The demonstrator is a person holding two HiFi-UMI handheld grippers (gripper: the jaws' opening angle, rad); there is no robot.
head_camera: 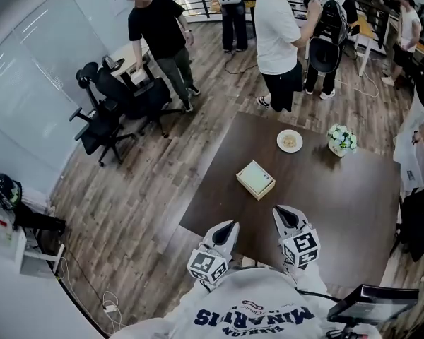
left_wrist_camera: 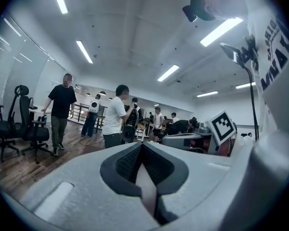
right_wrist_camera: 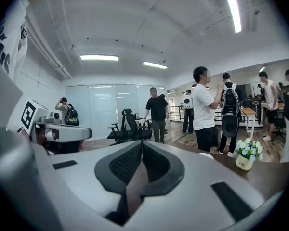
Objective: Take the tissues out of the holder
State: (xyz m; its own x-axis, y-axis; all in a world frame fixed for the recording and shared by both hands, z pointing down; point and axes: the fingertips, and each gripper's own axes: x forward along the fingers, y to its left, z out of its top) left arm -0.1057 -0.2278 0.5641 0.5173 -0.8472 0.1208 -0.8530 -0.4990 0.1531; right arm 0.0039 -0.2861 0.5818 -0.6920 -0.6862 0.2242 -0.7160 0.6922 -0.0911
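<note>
Two things sit beyond the holder (head_camera: 255, 179): plate (head_camera: 290, 140), flowerpot (head_camera: 341, 140).

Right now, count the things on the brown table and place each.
3: a tissue box nearest the person, a small plate beyond it, a flowerpot right of the plate. The table's near edge is hidden behind the sweatshirt, so more may be there.

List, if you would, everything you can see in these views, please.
table: one, dark brown, middle of the room
tissue holder: one, pale, table's middle
plate: one, white, table's far side
flower pot: one, white with white blooms, right of the plate
office chairs: at least two, black, left of the table
people: several, standing beyond the table
left gripper: one, grey, near table edge, fingers together, empty
right gripper: one, grey, beside it, fingers together, empty
</note>
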